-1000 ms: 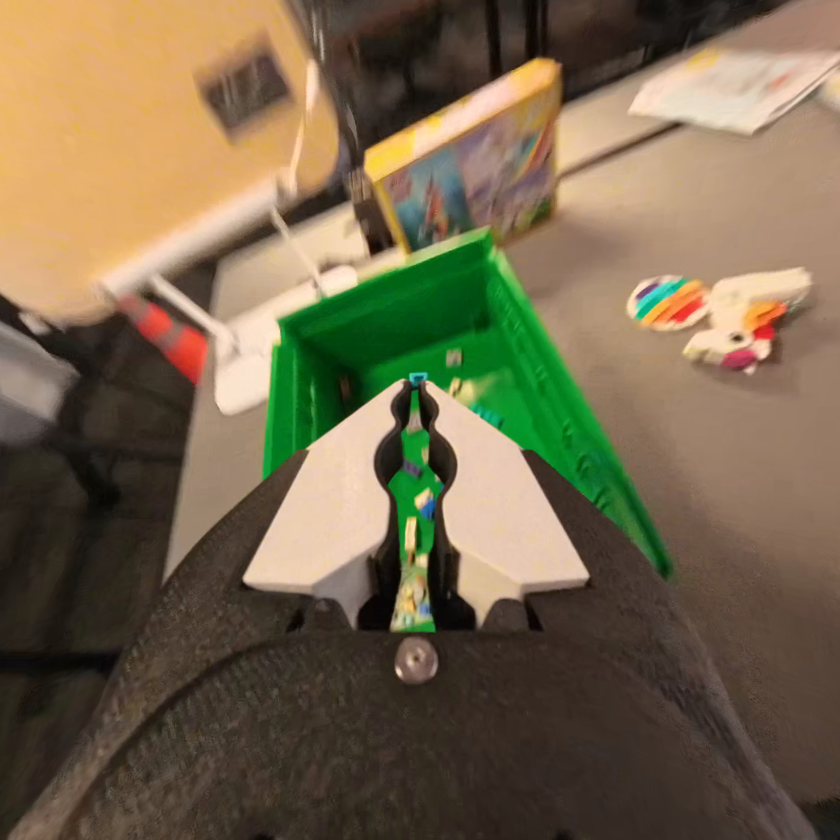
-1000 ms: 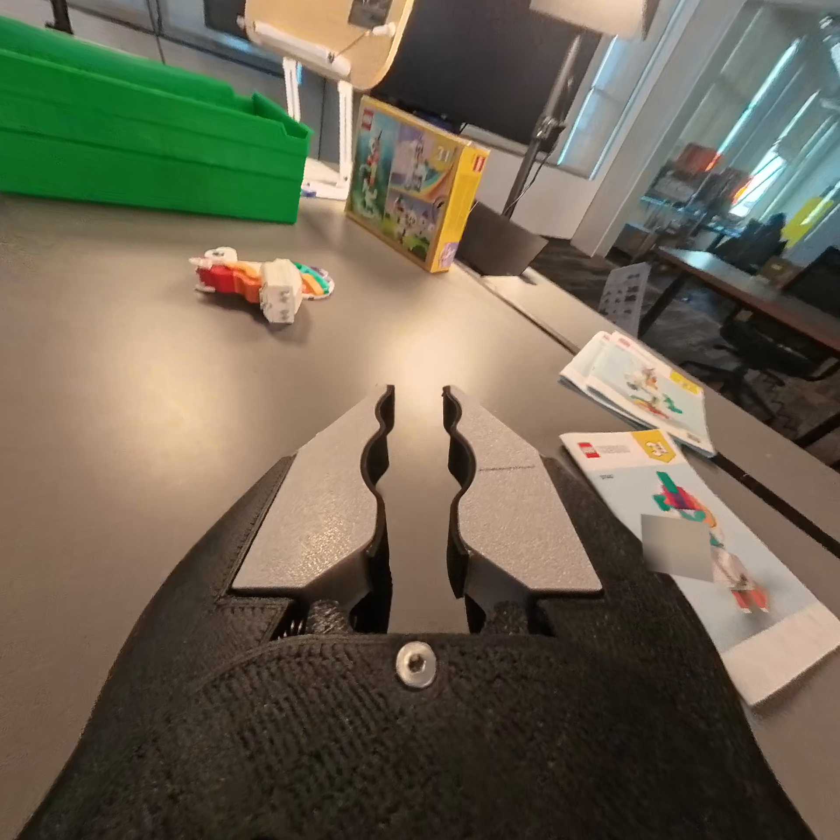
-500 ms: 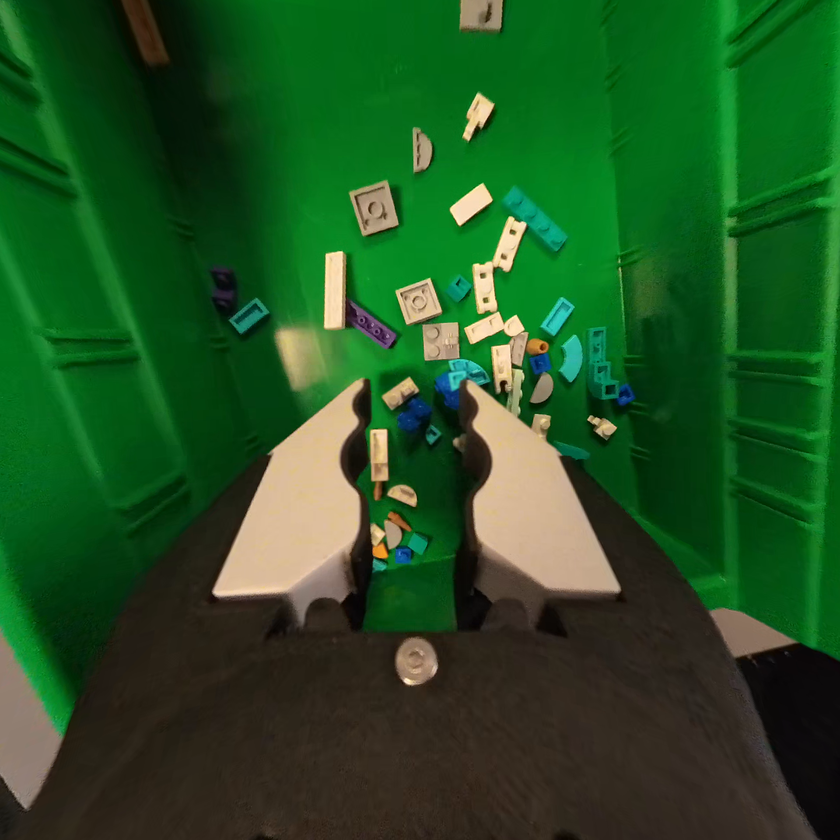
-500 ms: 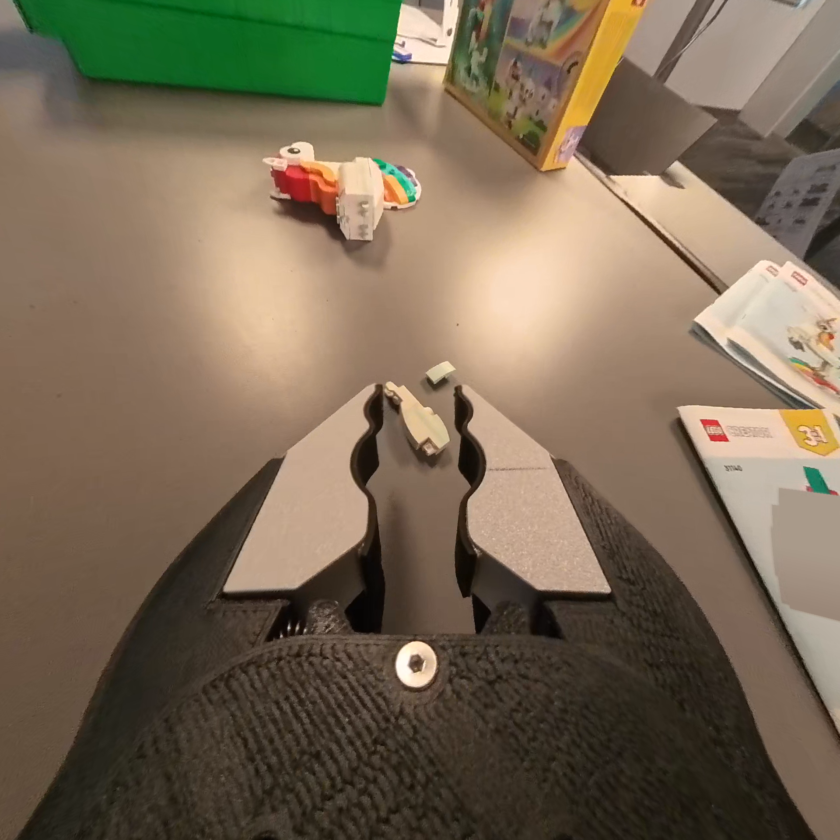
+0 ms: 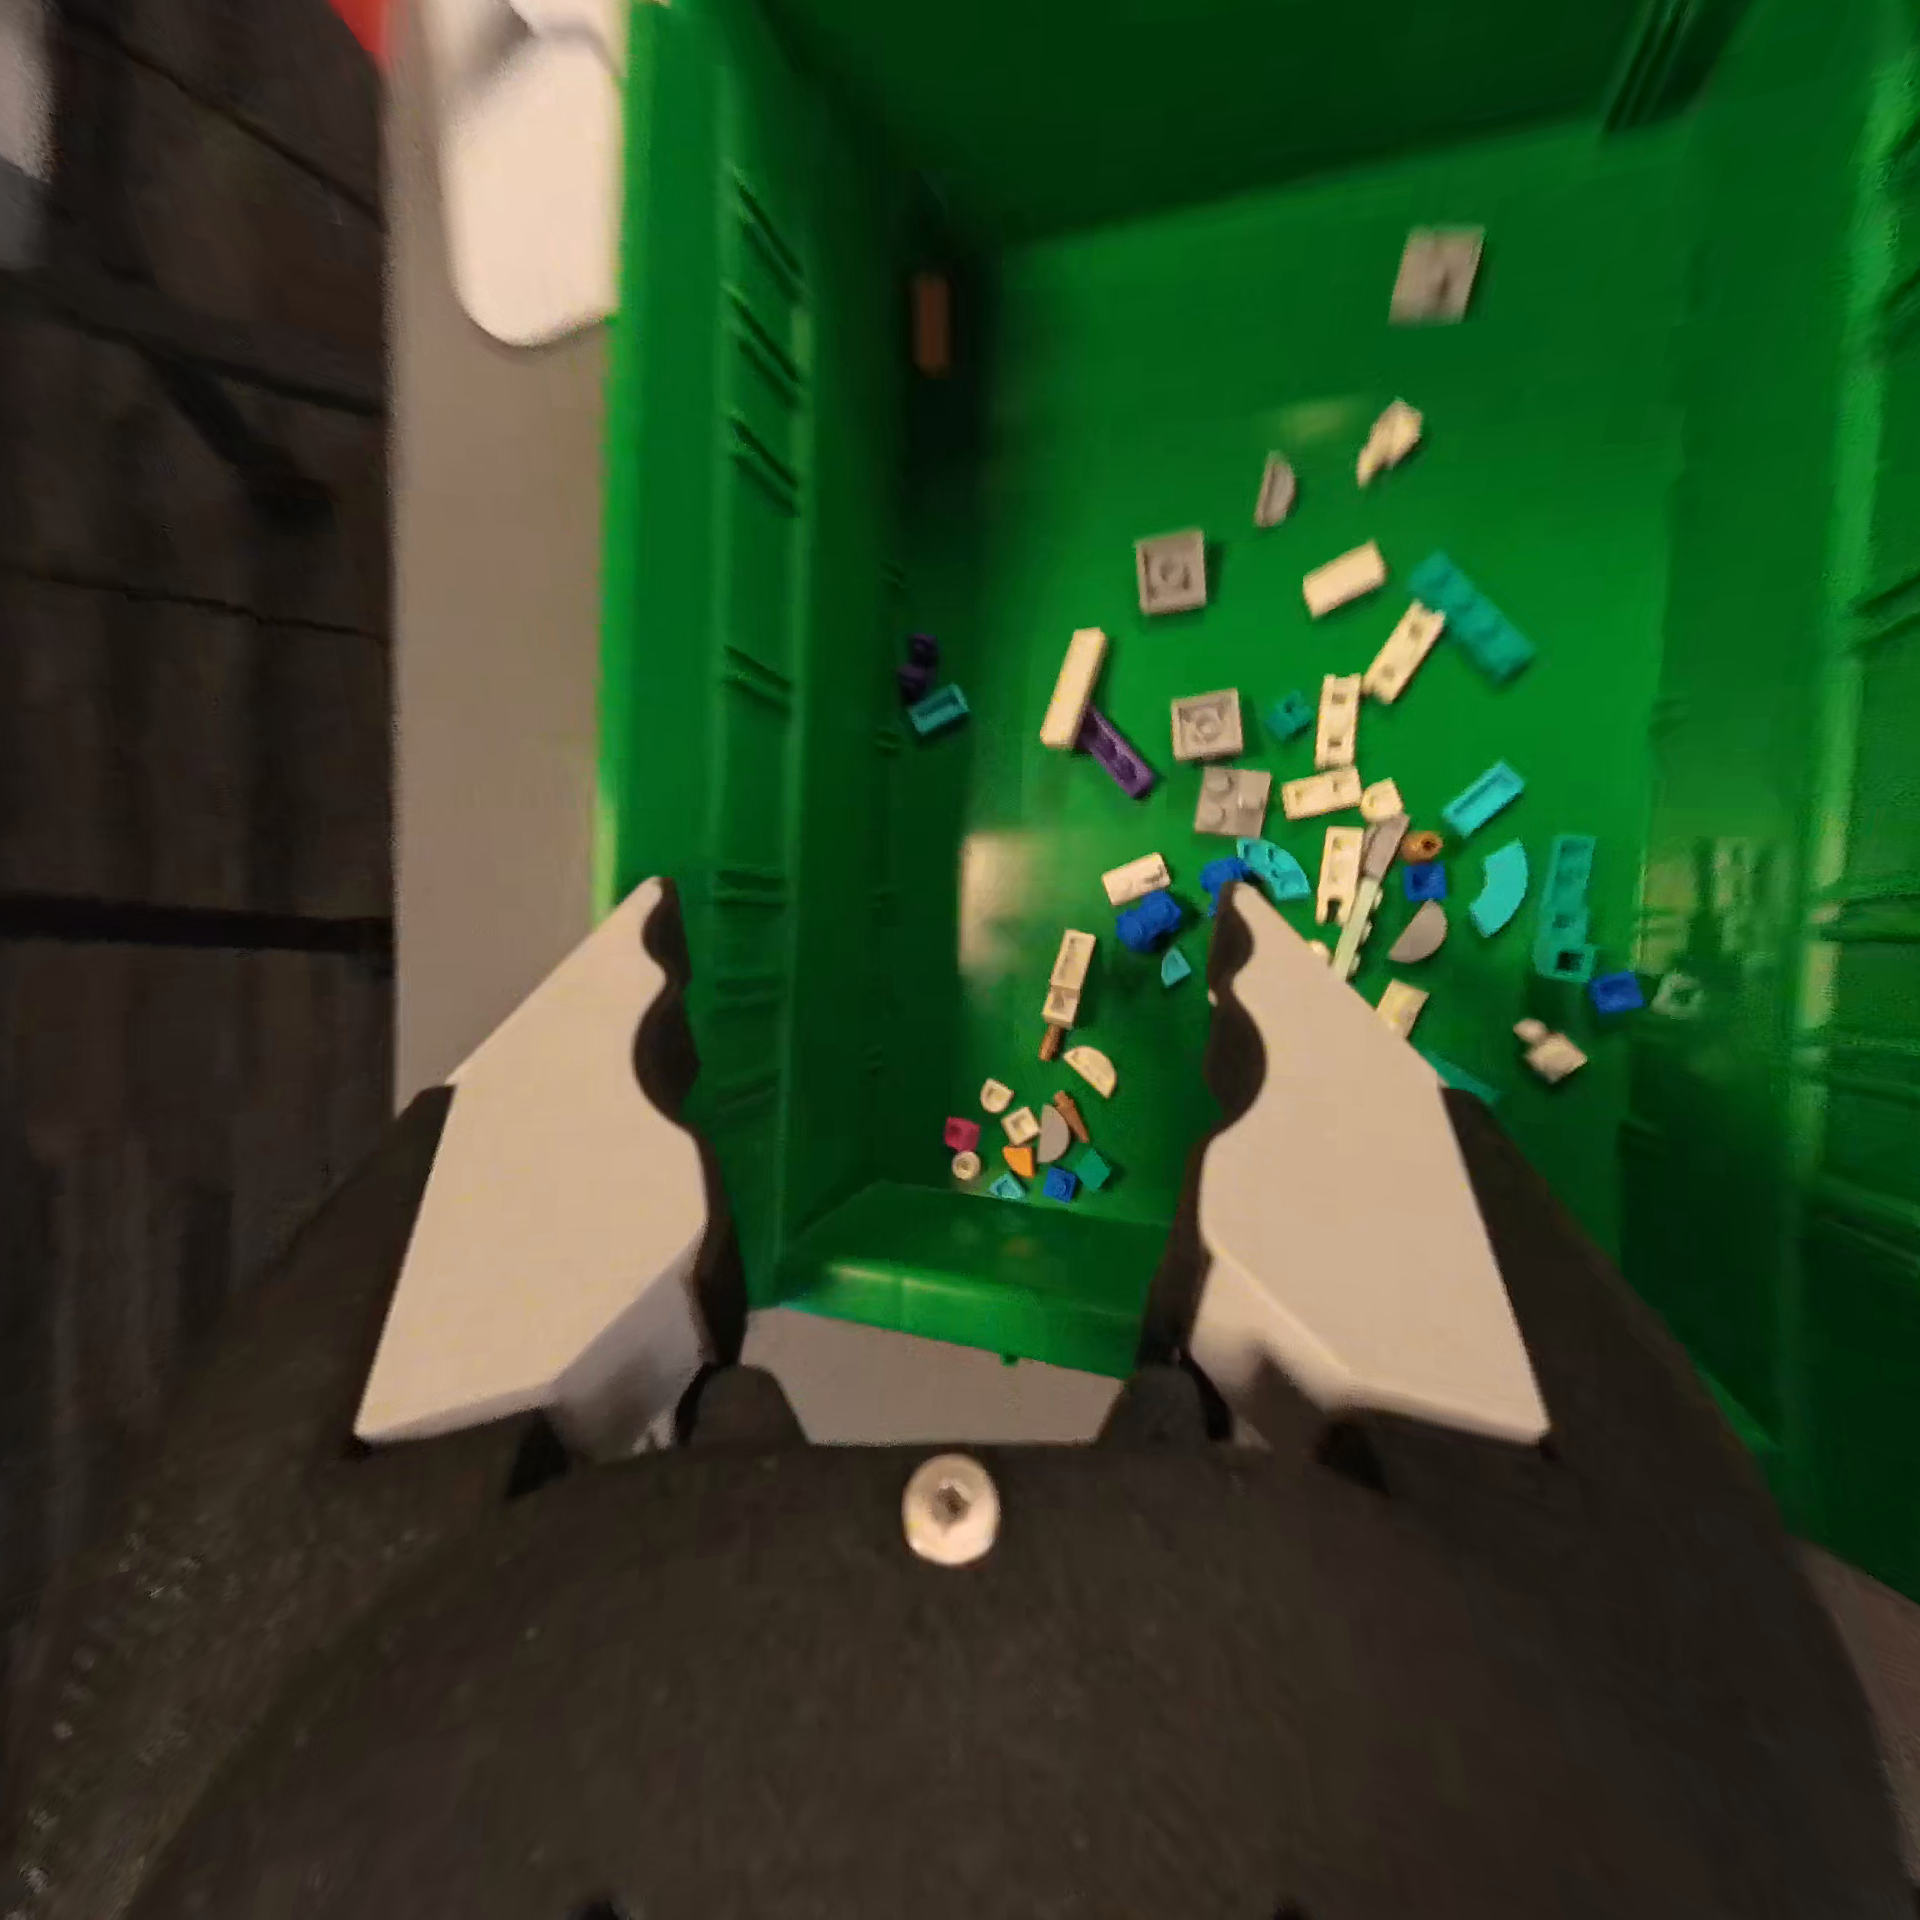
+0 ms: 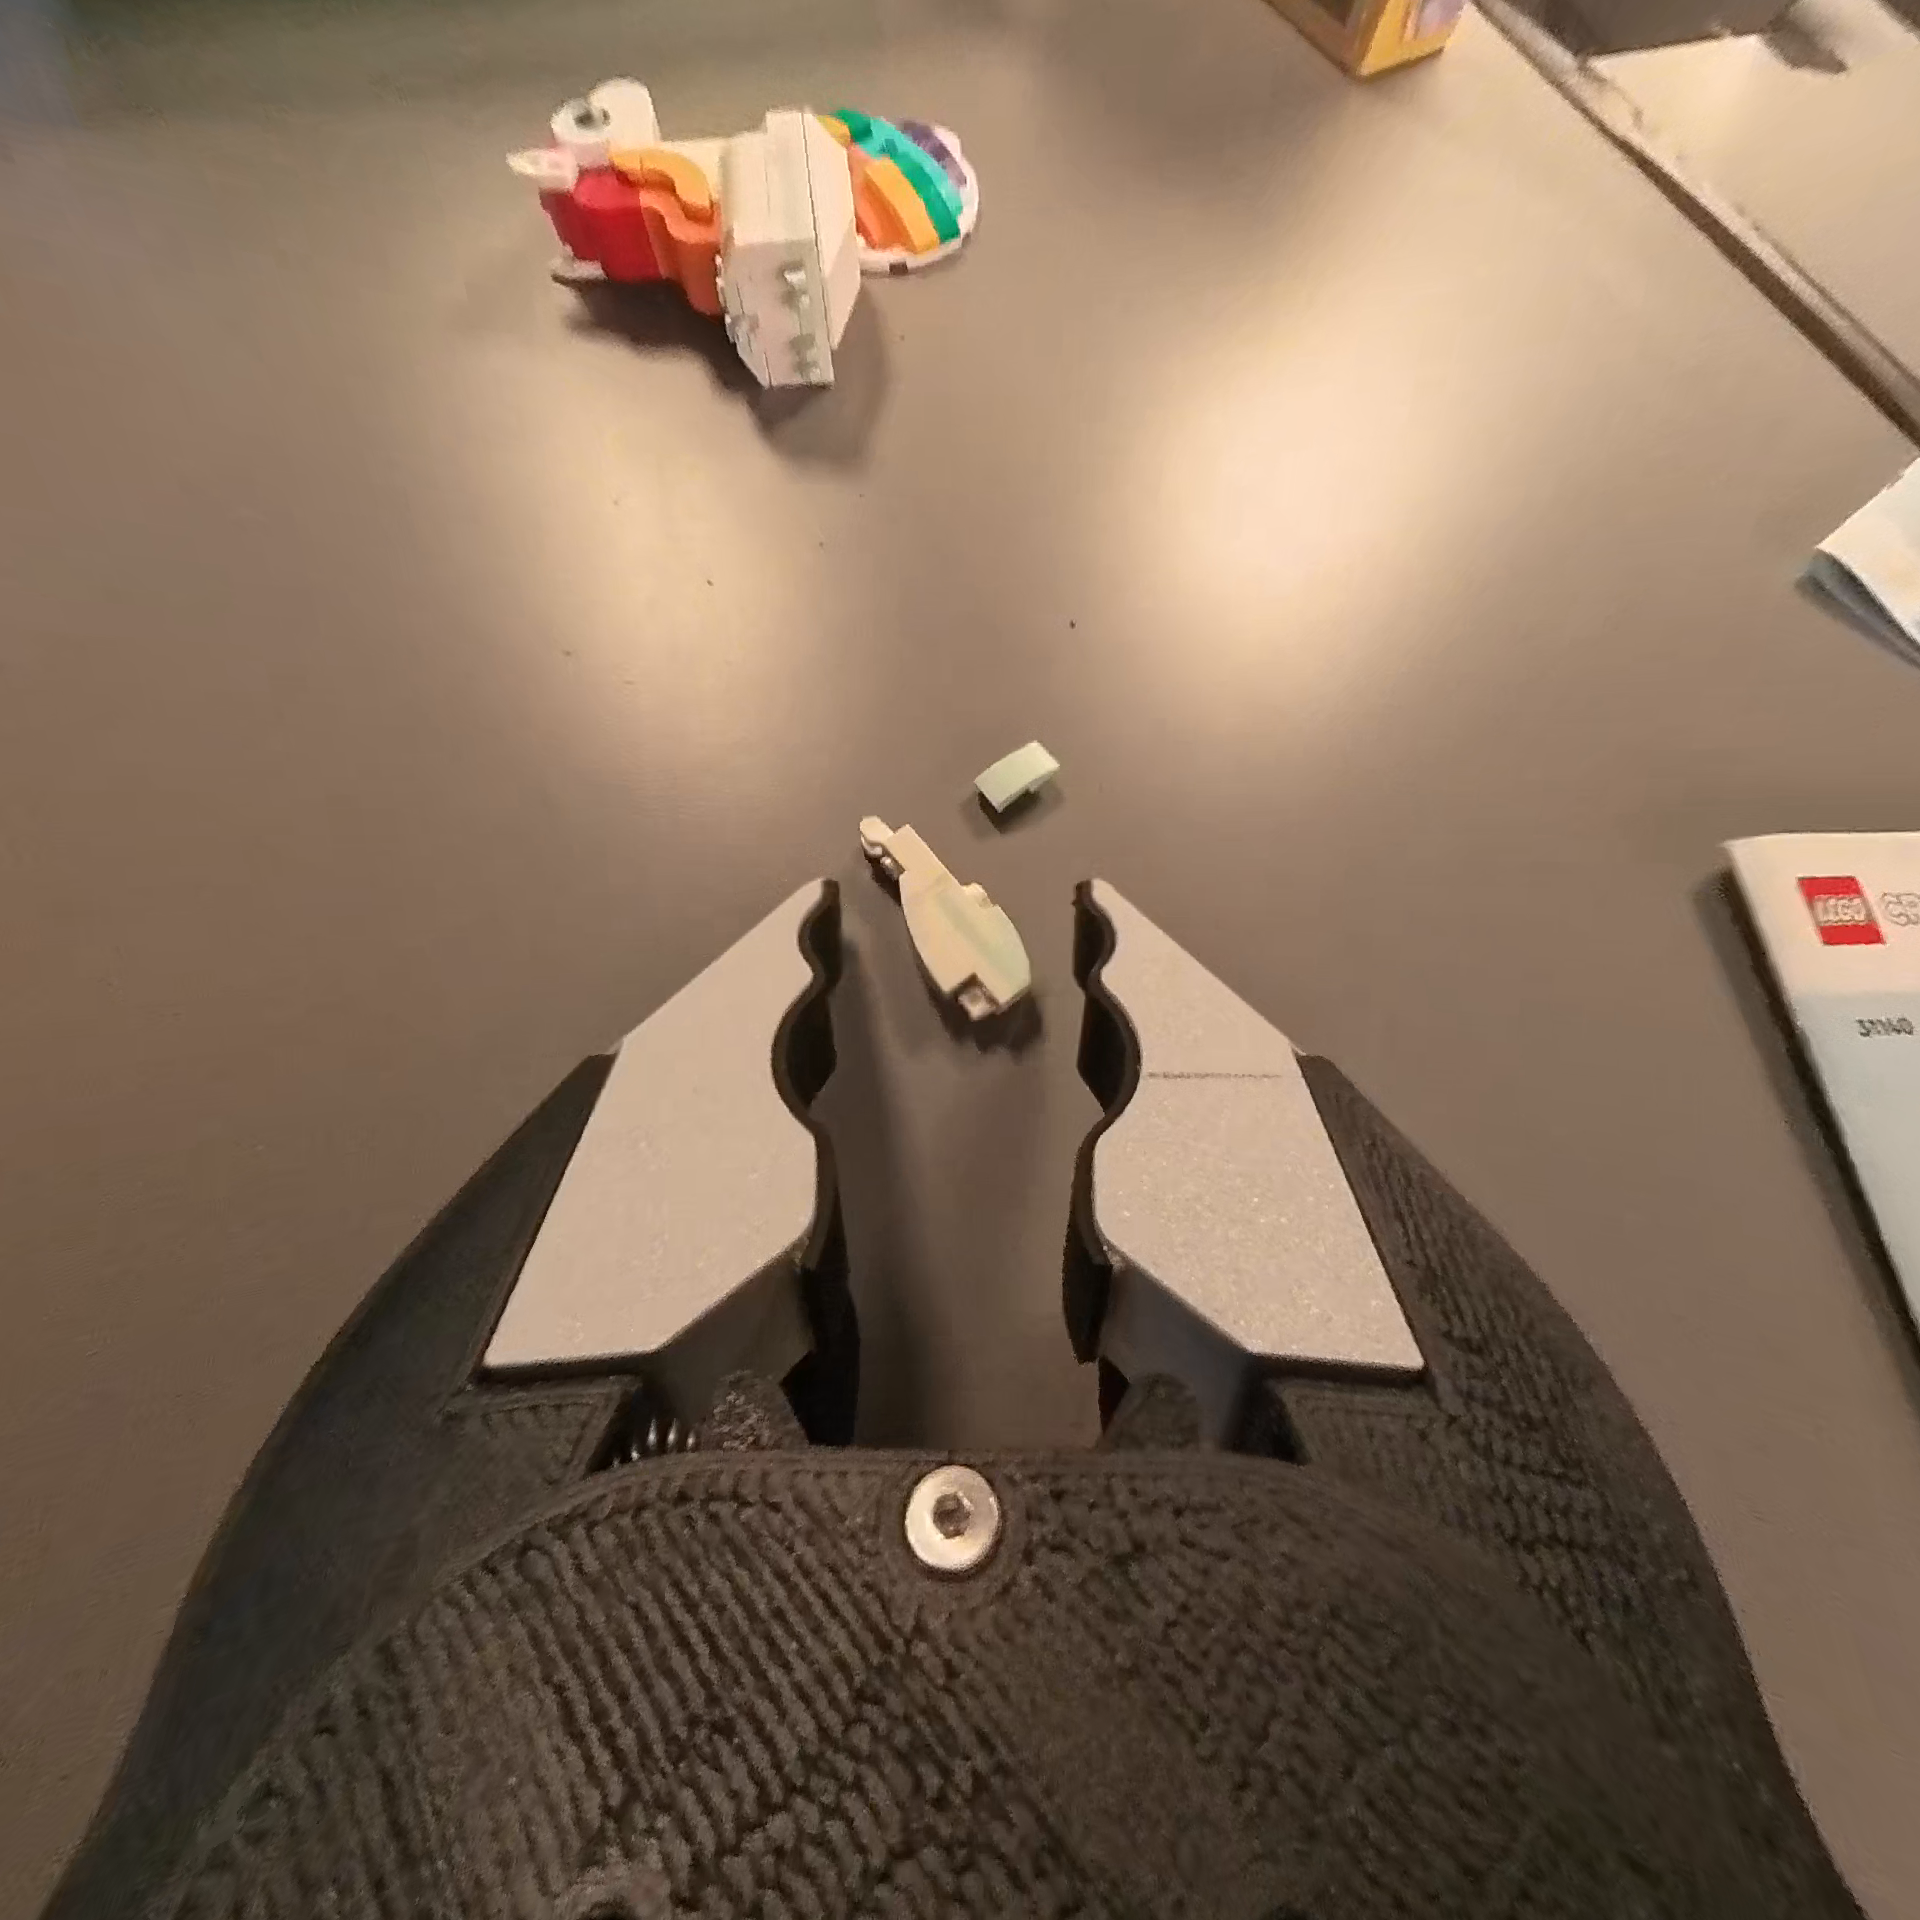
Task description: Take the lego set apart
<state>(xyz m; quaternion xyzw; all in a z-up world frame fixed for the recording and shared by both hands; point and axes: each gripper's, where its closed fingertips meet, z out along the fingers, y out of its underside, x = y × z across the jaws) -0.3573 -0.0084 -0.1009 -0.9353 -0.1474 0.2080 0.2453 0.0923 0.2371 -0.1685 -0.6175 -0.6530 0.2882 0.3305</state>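
Note:
My left gripper (image 5: pixel 940 904) is open and empty above the near left corner of a green bin (image 5: pixel 717 623). Several loose lego pieces (image 5: pixel 1205 727) lie on the bin's floor. My right gripper (image 6: pixel 951 894) is open low over the grey table (image 6: pixel 312 623). A small pale lego assembly (image 6: pixel 951 920) lies on the table between its fingertips. A single pale curved piece (image 6: pixel 1018 774) lies just beyond. The rest of the lego model (image 6: pixel 727 218), white with red, orange and rainbow parts, lies on its side farther off.
An instruction booklet (image 6: pixel 1839 1039) lies at the right, another booklet's corner (image 6: pixel 1881 582) farther right. A yellow box corner (image 6: pixel 1382 31) is at the top. In the left wrist view a white object (image 5: pixel 530 197) and a dark floor (image 5: pixel 187 623) lie left of the bin. The left gripper's tips are roughly 50 cm from the right gripper's.
My left gripper went from shut on a small piece to open over the bin, then drew back and opened wider. My right gripper tilted down and closed in around the pale assembly, opening wider.

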